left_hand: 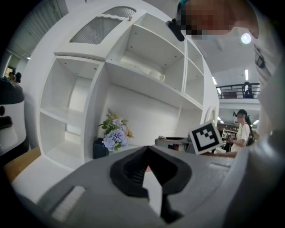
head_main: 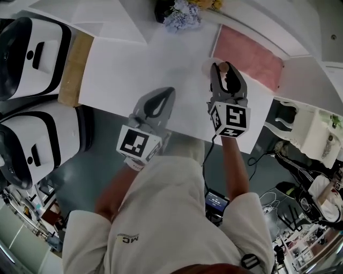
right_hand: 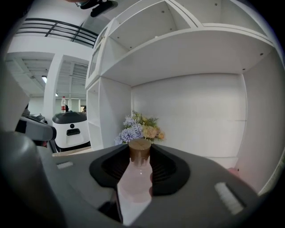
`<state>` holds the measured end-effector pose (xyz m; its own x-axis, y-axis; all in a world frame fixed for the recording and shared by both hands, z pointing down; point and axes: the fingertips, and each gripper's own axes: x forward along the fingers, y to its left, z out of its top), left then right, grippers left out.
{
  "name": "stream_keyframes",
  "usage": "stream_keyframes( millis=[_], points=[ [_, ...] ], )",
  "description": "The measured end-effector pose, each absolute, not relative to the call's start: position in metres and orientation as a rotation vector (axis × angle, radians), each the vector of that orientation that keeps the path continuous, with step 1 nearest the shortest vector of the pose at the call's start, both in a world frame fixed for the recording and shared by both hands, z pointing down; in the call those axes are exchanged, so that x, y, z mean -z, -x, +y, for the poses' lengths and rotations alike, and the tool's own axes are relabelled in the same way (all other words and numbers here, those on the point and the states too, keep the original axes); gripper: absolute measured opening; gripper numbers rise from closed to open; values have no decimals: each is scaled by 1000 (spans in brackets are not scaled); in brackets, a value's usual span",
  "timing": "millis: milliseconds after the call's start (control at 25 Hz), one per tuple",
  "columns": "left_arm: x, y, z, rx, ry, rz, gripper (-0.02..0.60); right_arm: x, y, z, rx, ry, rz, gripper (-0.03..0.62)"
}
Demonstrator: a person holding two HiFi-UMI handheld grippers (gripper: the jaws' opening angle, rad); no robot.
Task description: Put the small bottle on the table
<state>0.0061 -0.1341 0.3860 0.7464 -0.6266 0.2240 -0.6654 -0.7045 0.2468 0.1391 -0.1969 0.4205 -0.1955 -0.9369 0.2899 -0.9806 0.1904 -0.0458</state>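
Note:
The small bottle (right_hand: 138, 176), clear and pinkish with a wood-coloured cap, stands upright between the jaws of my right gripper (right_hand: 140, 153), which is shut on it. From the head view that right gripper (head_main: 223, 68) hovers over the right part of the white table (head_main: 134, 64), and only a sliver of the bottle (head_main: 221, 68) shows between its jaws. My left gripper (head_main: 165, 92) is over the table's near edge, to the left of the right one. In its own view the left gripper (left_hand: 147, 148) has its tips together and holds nothing.
A pink mat (head_main: 249, 53) lies on the table just right of the right gripper. A dark pot of flowers (head_main: 179, 13) stands at the back. A wooden board (head_main: 75, 67) and two white machines (head_main: 32, 53) flank the left side. White shelves (left_hand: 147, 67) rise behind.

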Motion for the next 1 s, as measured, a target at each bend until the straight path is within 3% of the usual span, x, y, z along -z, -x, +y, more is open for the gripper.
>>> stream_keyframes(
  millis=[1000],
  points=[
    [-486,-19,-209,-156,-2541,-1209,0,-542,-124,-289,-178,-1783,-2303,140]
  ],
)
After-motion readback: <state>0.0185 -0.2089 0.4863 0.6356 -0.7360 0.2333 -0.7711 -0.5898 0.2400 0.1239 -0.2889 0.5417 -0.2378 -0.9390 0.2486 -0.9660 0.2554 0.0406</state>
